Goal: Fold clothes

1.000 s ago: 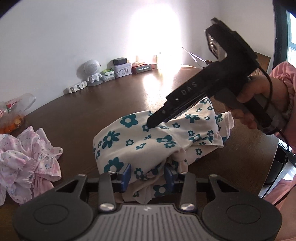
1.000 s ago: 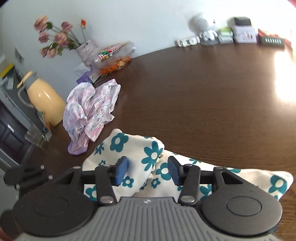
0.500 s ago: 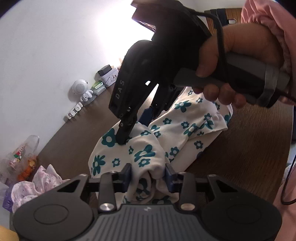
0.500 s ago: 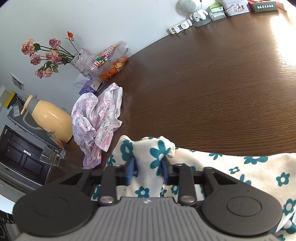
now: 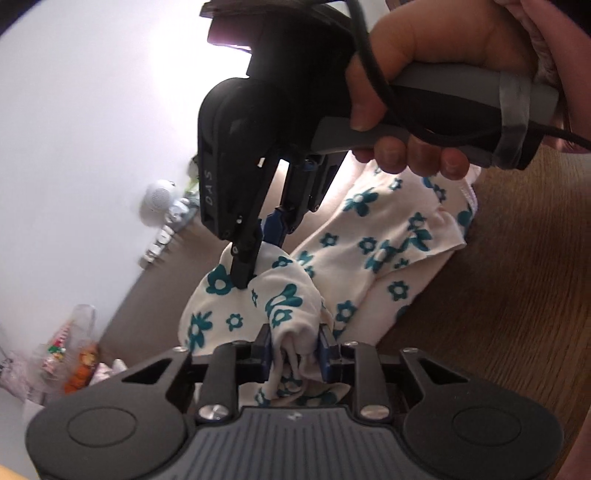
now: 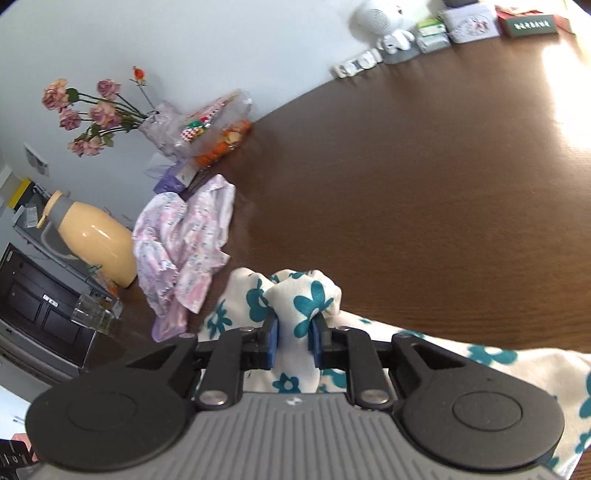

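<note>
We judge the step in hand to be lifting the floral garment (image 6: 303,299) off the brown surface (image 6: 424,206): raise both grips evenly. The left gripper (image 5: 293,350), having just opened slightly, pinches bunched cloth; the right gripper (image 6: 293,341), having just closed, pinches a fold.

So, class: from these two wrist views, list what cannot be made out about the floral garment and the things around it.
- Floral garment: its kind and full shape. Bunched in both views; the left gripper body, right gripper body and the frame edge cut it off.
- Box labels: too small in the right wrist view.
- Table behind the right gripper: blocked in the left wrist view by the gripper and the hand.
</note>
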A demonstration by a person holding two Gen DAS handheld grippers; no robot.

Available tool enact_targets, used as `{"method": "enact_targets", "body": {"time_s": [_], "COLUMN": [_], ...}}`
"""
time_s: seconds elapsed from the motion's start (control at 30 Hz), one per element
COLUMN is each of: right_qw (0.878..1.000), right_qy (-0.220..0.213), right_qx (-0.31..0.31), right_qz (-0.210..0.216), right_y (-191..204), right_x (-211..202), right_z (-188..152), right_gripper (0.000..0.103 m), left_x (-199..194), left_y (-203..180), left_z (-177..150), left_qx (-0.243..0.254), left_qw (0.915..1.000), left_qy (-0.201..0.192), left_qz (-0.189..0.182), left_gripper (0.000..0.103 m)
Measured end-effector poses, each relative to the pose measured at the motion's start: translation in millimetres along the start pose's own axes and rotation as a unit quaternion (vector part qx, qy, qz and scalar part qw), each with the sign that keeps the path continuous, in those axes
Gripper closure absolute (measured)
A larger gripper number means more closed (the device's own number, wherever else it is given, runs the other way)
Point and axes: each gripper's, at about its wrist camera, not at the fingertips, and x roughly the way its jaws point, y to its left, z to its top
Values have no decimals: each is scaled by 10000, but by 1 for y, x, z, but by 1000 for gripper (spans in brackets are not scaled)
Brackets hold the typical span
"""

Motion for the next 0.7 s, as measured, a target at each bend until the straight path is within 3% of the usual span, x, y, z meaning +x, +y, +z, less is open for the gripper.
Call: {"method": "enact_targets", "body": {"time_s": [0.03,0.1,0.13,0.27,0.33,0.37,0.4,0.43,0.47,0.5,0.7], "right_qw": [10000,9996,9989,9886,9800,9760,9726,9693,9667,9640,9514], "right_qy": [-9,-30,-126,-719,-935,-942,-880,-794,-684,-601,-272], "right_qx": [-80,-244,-409,-1260,-1713,-1935,-2128,-2302,-2439,-2556,-2934], "right_qz": [-43,-127,-166,-390,-386,-343,-330,-343,-374,-427,-894], "right_y": [0,1,6,34,51,60,67,74,81,85,91], "right_x": [-1,-3,-9,-42,-52,-53,-50,-44,-36,-27,8], "right_z": [-2,-6,-6,1,4,6,6,6,6,5,-3], "right_gripper": [83,76,70,68,69,69,72,81,85,88,90], "left_x": [0,-5,-12,-44,-49,-51,-52,-54,-49,-42,-17], "left_y": [1,6,11,53,69,77,84,92,94,94,77], "left_z": [0,0,0,-5,-5,-5,-4,-4,-3,-1,-5], "left_qx": [-31,-138,-245,-1120,-1505,-1689,-1873,-2056,-2149,-2218,-2193], "left_qw": [9999,9994,9987,9877,9817,9784,9748,9708,9689,9676,9659], "left_qy": [-3,-54,-114,-502,-587,-622,-657,-692,-614,-505,-121], "left_qz": [-106,-310,-433,-965,-1005,-1013,-1020,-1027,-1059,-1097,-1369], "left_gripper": [67,46,44,44,44,45,54,63,83,89,89]}}
